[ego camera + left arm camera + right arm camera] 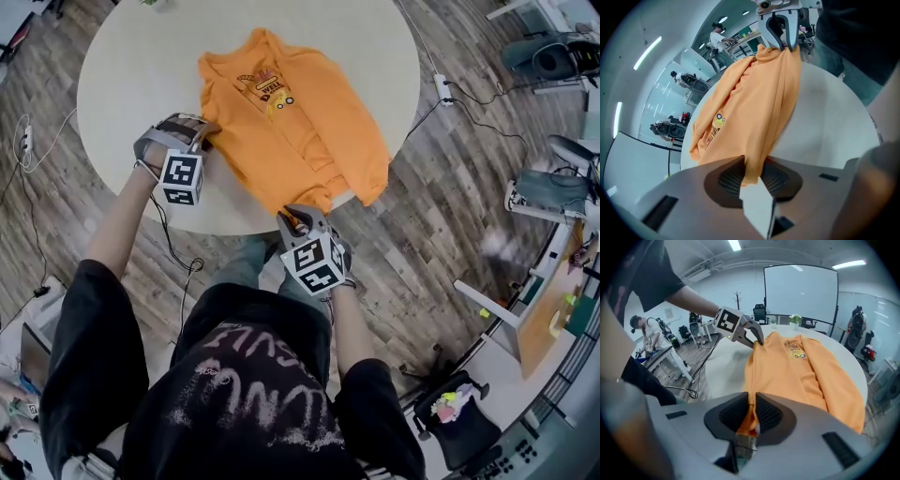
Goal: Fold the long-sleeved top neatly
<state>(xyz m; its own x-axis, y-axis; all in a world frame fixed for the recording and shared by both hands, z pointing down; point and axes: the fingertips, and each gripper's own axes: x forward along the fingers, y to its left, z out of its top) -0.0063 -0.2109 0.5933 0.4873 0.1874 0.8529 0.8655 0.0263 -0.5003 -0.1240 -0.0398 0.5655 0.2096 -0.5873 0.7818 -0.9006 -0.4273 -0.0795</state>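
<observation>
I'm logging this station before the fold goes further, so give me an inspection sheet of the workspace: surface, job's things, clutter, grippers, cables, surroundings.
Surface: round pale table, dry and unmarked where it shows.
Job's things: orange top lying print side up, one near corner at the table's rim.
Clutter: a small green thing at the far rim, cut off by the picture's edge; otherwise nothing seen.
Grippers: left gripper shut on the top's side edge; right gripper shut on its near hem.
Cables: power strip with cords on the floor beside the table; a loose cord below the left arm.
Surroundings: wood floor, office chair, cluttered desk.
</observation>
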